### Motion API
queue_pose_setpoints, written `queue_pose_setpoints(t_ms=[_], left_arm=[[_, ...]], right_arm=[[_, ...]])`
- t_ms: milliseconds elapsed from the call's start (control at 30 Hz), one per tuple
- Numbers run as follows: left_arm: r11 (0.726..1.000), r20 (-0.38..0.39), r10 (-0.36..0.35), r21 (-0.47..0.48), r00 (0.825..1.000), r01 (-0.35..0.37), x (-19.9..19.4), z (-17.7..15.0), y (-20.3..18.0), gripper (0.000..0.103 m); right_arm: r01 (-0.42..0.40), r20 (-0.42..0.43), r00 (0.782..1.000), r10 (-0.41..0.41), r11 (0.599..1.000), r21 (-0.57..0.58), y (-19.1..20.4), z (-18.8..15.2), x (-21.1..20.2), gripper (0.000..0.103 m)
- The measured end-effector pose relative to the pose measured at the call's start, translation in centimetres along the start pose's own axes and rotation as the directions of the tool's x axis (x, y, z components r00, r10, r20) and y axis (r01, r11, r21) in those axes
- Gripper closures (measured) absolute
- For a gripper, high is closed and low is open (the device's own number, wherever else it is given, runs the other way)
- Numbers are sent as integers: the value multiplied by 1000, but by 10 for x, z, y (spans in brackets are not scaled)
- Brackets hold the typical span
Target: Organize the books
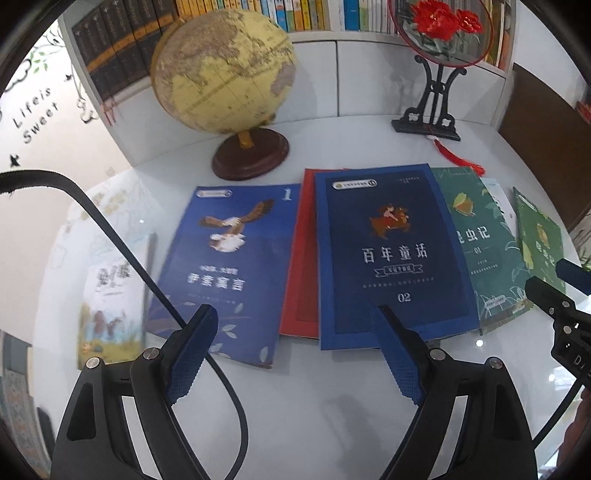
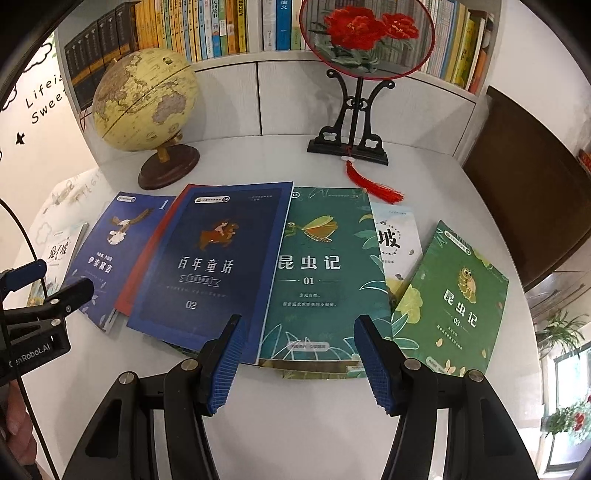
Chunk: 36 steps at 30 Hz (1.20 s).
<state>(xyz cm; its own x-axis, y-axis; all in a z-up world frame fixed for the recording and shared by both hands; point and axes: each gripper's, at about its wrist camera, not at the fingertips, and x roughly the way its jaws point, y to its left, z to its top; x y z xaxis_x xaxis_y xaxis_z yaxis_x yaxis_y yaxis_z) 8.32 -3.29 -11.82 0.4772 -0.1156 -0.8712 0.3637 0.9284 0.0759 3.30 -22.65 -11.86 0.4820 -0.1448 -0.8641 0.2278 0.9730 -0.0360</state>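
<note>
Several thin books lie spread in an overlapping row on the white table (image 2: pixel 295 424). From left to right they are a white picture book (image 1: pixel 110 295), a blue eagle book marked 1 (image 1: pixel 229 266), a red book (image 1: pixel 303 258), a dark blue book marked 02 (image 1: pixel 391 258), a green book marked 01 (image 2: pixel 317 273), a white book (image 2: pixel 397 240) and a green book marked 03 (image 2: pixel 454 299). My left gripper (image 1: pixel 295 310) hovers open over the near edges of the eagle and 02 books. My right gripper (image 2: pixel 300 319) hovers open above the near edge of the green 01 book. Neither holds anything.
A yellow globe (image 1: pixel 225 70) on a brown base stands behind the books at left. A round embroidered fan on a black stand (image 2: pixel 354 122) with a red tassel (image 2: pixel 373 184) stands at back right. A full bookshelf (image 2: pixel 221 29) runs along the back. A black cable (image 1: pixel 147 273) crosses the left wrist view.
</note>
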Motion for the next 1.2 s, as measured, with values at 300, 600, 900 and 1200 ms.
queue_pose_setpoints(t_ms=[300,600,900,1200], left_arm=[[950,-14,-304,-80,952,302,27,2,20,19],[898,-57,-435,-97,898,429,81,21,17,20],[878,-85,-474,-119,877,463,109,29,8,20],[858,-83,-510,-116,856,500,113,33,3,20]], right_arm=[[-56,-7,998,56,998,-1,-9,-2,17,44],[-168,-19,985,169,985,25,5,17,68,51],[-212,-41,976,215,975,73,-2,36,105,52],[-229,-50,971,232,971,62,-5,44,122,53]])
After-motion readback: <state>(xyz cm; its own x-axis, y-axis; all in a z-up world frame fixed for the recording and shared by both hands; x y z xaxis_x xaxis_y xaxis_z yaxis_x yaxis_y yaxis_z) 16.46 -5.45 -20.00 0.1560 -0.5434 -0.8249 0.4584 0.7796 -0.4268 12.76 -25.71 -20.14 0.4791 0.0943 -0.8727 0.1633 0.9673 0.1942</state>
